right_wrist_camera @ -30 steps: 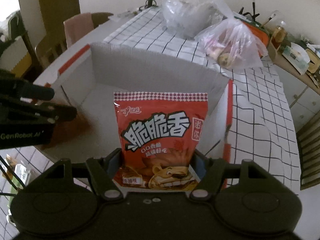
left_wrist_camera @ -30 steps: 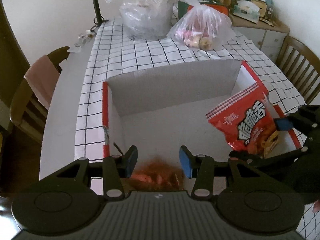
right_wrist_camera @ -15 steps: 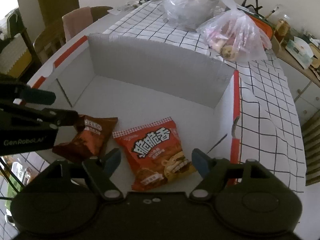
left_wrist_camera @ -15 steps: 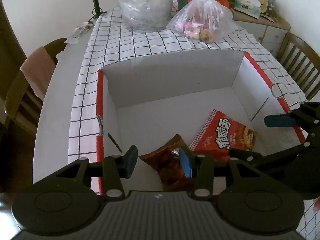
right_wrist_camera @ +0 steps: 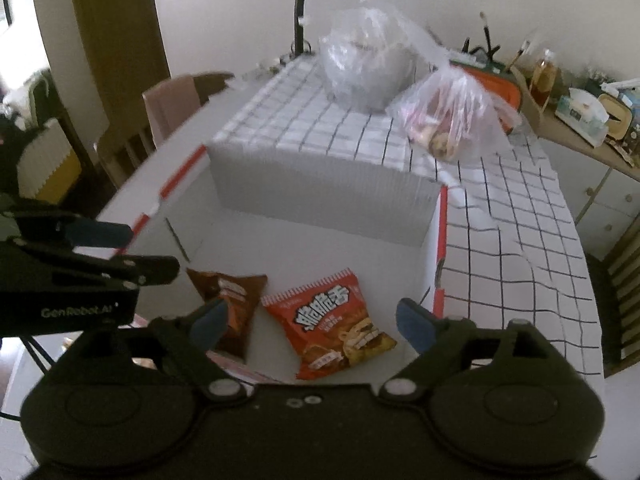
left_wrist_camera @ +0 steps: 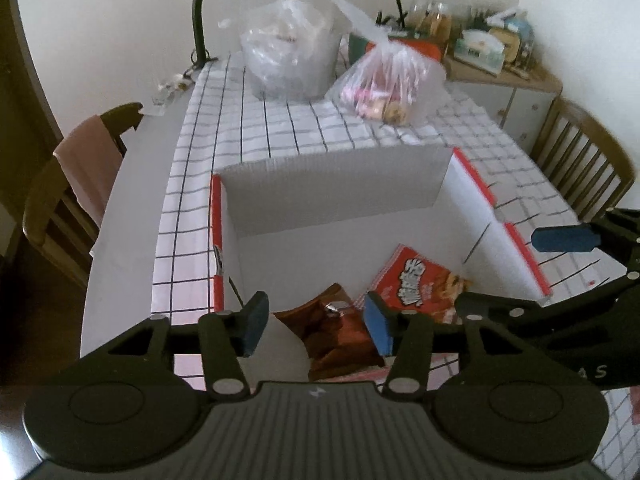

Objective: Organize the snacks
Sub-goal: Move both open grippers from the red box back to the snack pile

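Observation:
A white cardboard box with red rims (left_wrist_camera: pixel 472 184) (right_wrist_camera: pixel 320 200) sits on the checked tablecloth. On its floor lie a brown snack bag (left_wrist_camera: pixel 340 330) (right_wrist_camera: pixel 236 300) and, to its right, a red snack bag (left_wrist_camera: pixel 416 284) (right_wrist_camera: pixel 336 328). My left gripper (left_wrist_camera: pixel 316 322) hangs above the brown bag, its jaws opening, nothing pressed between the pads. My right gripper (right_wrist_camera: pixel 310 322) hovers over the red bag, jaws opening wide and empty. Each gripper shows in the other's view, the right gripper (left_wrist_camera: pixel 568 276) at the right edge and the left gripper (right_wrist_camera: pixel 104 252) at the left edge.
Two clear plastic bags of snacks (left_wrist_camera: pixel 392 80) (left_wrist_camera: pixel 292 56) stand on the table behind the box. A desk lamp (left_wrist_camera: pixel 208 12) rises at the back left. Wooden chairs (left_wrist_camera: pixel 68 196) (left_wrist_camera: pixel 588 160) flank the table. A cluttered cabinet (left_wrist_camera: pixel 492 56) stands at the back right.
Both snack bags were let go and now lie on the box floor. Both grippers opened and rose away from the box, which looks smaller and farther.

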